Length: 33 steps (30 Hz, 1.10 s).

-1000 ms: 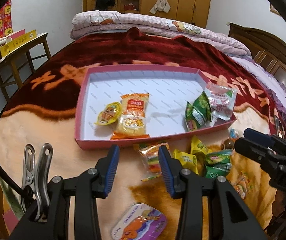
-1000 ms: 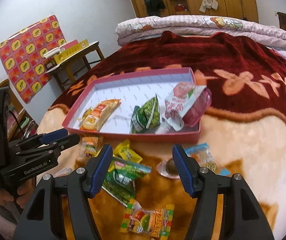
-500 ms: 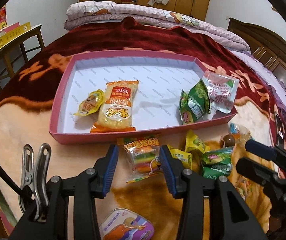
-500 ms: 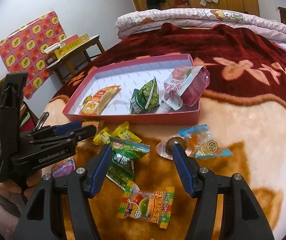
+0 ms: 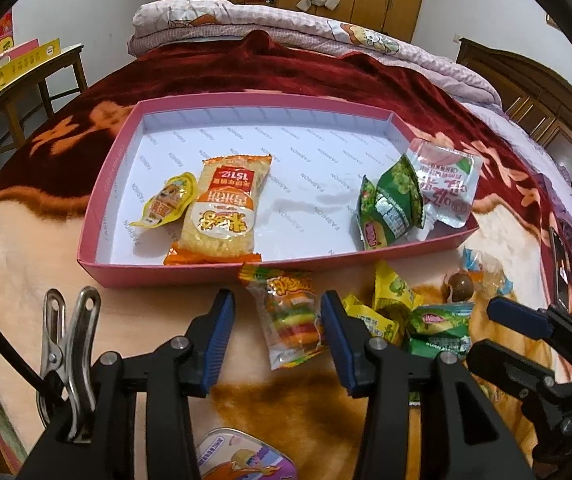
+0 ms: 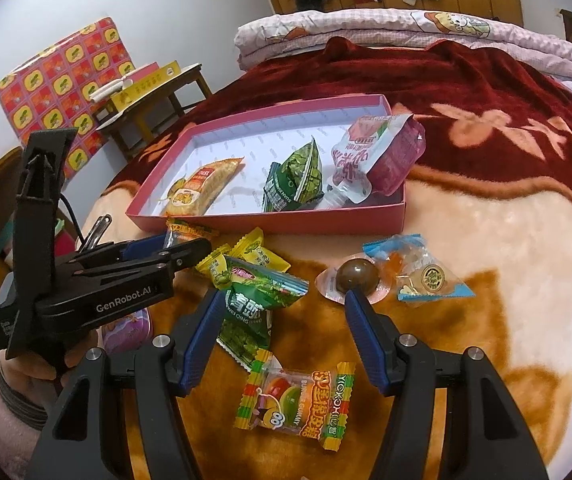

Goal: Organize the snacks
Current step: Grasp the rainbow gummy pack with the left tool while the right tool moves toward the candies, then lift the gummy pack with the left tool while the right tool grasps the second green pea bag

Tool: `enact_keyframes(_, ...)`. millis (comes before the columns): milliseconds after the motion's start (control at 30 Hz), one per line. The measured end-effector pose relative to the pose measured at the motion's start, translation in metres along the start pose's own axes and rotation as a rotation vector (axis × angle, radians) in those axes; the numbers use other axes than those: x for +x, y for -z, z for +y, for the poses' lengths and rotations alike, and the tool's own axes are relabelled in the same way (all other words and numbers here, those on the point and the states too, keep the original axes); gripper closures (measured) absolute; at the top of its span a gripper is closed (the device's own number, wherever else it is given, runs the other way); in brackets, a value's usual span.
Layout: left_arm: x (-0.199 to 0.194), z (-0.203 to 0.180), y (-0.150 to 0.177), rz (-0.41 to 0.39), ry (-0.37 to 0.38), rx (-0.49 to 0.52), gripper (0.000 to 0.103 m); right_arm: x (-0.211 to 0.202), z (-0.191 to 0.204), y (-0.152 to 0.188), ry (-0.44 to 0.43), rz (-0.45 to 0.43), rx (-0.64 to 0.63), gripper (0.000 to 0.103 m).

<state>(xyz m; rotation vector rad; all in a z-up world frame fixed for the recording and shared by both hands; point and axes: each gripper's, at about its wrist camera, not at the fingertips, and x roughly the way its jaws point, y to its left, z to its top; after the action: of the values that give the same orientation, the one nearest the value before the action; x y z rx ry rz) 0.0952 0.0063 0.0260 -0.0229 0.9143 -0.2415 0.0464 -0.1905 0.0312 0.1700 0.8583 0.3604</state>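
Observation:
A pink tray [image 5: 98, 216] [image 6: 286, 226] lies on the blanket and holds an orange cracker pack [image 5: 222, 212], a small yellow pack [image 5: 168, 204], a green pack [image 5: 391, 204] and a white pouch [image 5: 443, 184]. My left gripper [image 5: 276, 312] is open just above a burger gummy pack [image 5: 291, 316] that lies between its fingers in front of the tray. My right gripper [image 6: 282, 312] is open and empty over loose snacks: a green pack [image 6: 256, 300], yellow packs [image 6: 258, 254], a brown egg pack [image 6: 355, 278], a blue pack [image 6: 417, 274] and a fruit gummy pack [image 6: 297, 404].
A purple tin [image 5: 242, 460] lies near the blanket's front edge under my left gripper. A wooden table [image 6: 154, 92] with boxes stands left of the bed. Folded quilts [image 5: 286, 28] lie at the bed's far end. A wooden headboard [image 5: 541, 96] is at the right.
My left gripper moved forward and down until the burger gummy pack lay between its open fingers. My right gripper dropped lower over the loose snacks. Both stayed open.

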Motion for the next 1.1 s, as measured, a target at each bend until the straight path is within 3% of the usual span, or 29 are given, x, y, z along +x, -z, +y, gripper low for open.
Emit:
enact_keyframes(100,-0.002,0.001,0.001,-0.003,0.022,-0.007,0.067,0.001,0.002,0.001,-0.003,0.007,-0.004,0.039)
enact_keyframes(400,-0.013,0.003,0.003,-0.036,0.007,0.002,0.073,0.005,0.007,0.002,-0.005,0.020,-0.013,0.039)
enact_keyframes(1100,-0.020,0.009,0.010,-0.052,0.002,-0.005,0.072,0.028,0.020,0.006,-0.030,0.075,-0.012,0.041)
